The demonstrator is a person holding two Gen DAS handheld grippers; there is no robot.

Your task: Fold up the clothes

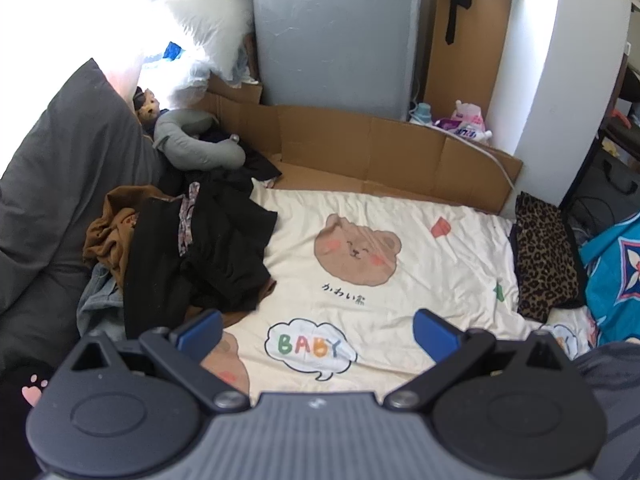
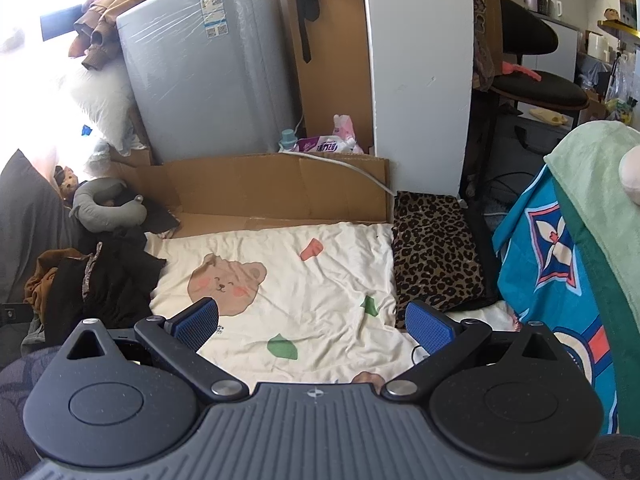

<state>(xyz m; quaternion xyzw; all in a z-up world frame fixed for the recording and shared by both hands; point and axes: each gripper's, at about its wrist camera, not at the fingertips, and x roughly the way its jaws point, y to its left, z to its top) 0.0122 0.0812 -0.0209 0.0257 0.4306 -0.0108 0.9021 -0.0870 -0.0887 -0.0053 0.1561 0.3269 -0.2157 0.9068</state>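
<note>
Your left gripper (image 1: 316,330) and right gripper (image 2: 314,322) both hover over the bed sheet (image 1: 400,320) with fingers spread and empty. The clothes pile (image 1: 200,248) lies at the sheet's left edge; a folded leopard-print garment (image 2: 436,256) rests at its right.

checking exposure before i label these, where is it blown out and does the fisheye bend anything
Left wrist view: the window area and white pillow at upper left are washed out; the cardboard edge bows. Right wrist view: glare again at upper left; the white wall curves; the bear sheet is evenly lit and sharp.
</note>
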